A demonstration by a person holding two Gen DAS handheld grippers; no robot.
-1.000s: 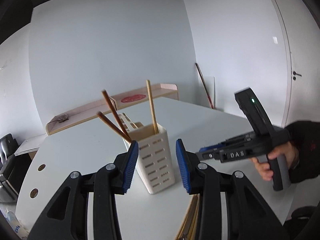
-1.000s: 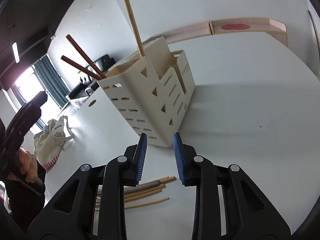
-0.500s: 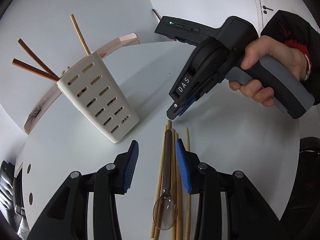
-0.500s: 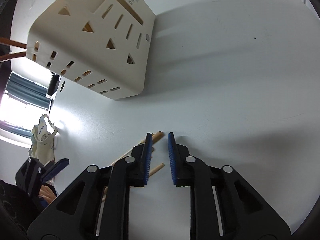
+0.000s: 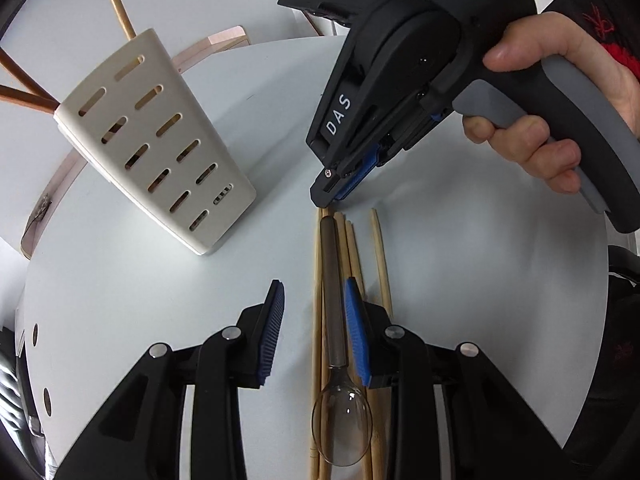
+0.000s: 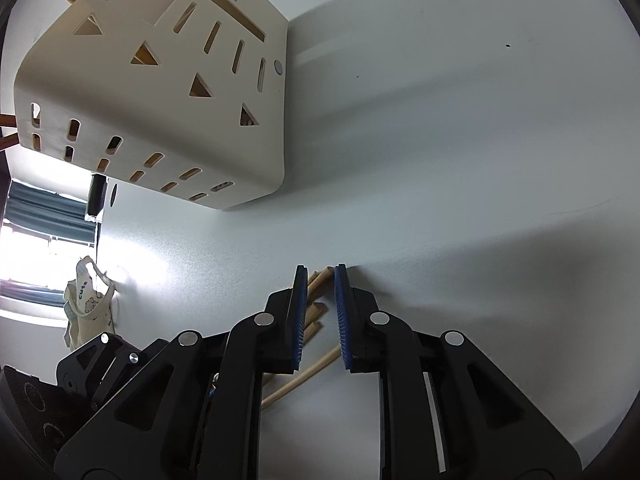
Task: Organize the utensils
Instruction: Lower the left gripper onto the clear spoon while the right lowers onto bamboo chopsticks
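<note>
On the white tabletop [image 5: 460, 280] right in front of you lies a bunch of light wooden chopsticks [image 5: 378, 256], side by side, with a spoon [image 5: 334, 320] on top of them. The spoon has a long grey handle and a clear, shiny, round bowl. Your left tool [image 5: 314, 334] hangs over them with its blue ribbed pads [image 5: 356, 336] wide apart. It holds nothing. The spoon handle runs between the pads, close to the right one.

Your right tool [image 6: 320, 314] points down at the far ends of the chopsticks [image 6: 316, 312]. Its pads are only a little apart, and some stick ends sit in the narrow gap. You cannot tell if the pads touch them yet.

Just to the left of the sticks stands a cream plastic holder [image 5: 156, 140] with smooth sides and many slots. The right wrist view shows triangle holes in the holder [image 6: 160, 92] too, which the left view does not. Dark brown sticks [image 5: 20, 92] and one light stick [image 5: 118, 4] poke out of its top.

Only the left view shows your hand [image 5: 560, 100] on the grey grip and the spoon. Only the right view shows a window [image 6: 28, 236] and a cloth bag [image 6: 88, 304].
</note>
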